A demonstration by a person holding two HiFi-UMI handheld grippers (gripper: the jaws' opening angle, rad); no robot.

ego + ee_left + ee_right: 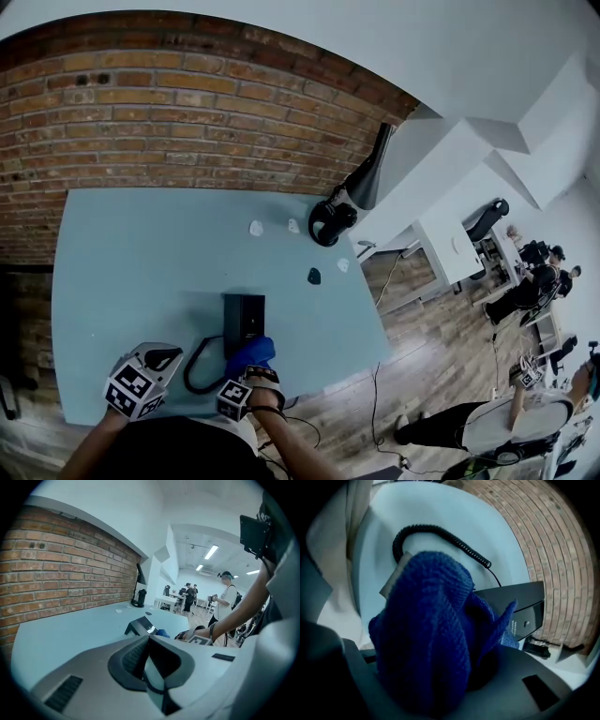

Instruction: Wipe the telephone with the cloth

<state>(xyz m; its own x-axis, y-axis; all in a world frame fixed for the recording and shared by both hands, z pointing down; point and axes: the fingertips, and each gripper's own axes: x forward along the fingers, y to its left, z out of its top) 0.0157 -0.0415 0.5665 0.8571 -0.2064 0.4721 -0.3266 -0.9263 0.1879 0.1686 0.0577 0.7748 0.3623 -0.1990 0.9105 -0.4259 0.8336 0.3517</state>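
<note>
I am looking down on a pale blue table (122, 262) that butts against a red brick wall (169, 103), with wooden floor off its right edge.

At the near left, the left gripper (167, 357) hovers just above the tabletop. In its own view its jaws meet at the tips with nothing pinched between them, and it points across the table toward the telephone.

Just to the right, the black coiled cord (194, 367) loops on the table and runs up to the telephone (244, 319). The telephone is a dark, flat unit that sits near the table's front edge, roughly mid-width.

The blue cloth (251, 354) is bunched against the telephone's near end. The right gripper (247, 373) has its jaws clamped on that cloth; in its own view the folds fill the space between the jaws and touch the phone's dark casing.

Further back on the table lie two small white bits (256, 227) and a black ring-shaped object (330, 222) near the far right corner, well apart from the phone.

On the far right, across the open room, several people (534, 272) are among desks.
</note>
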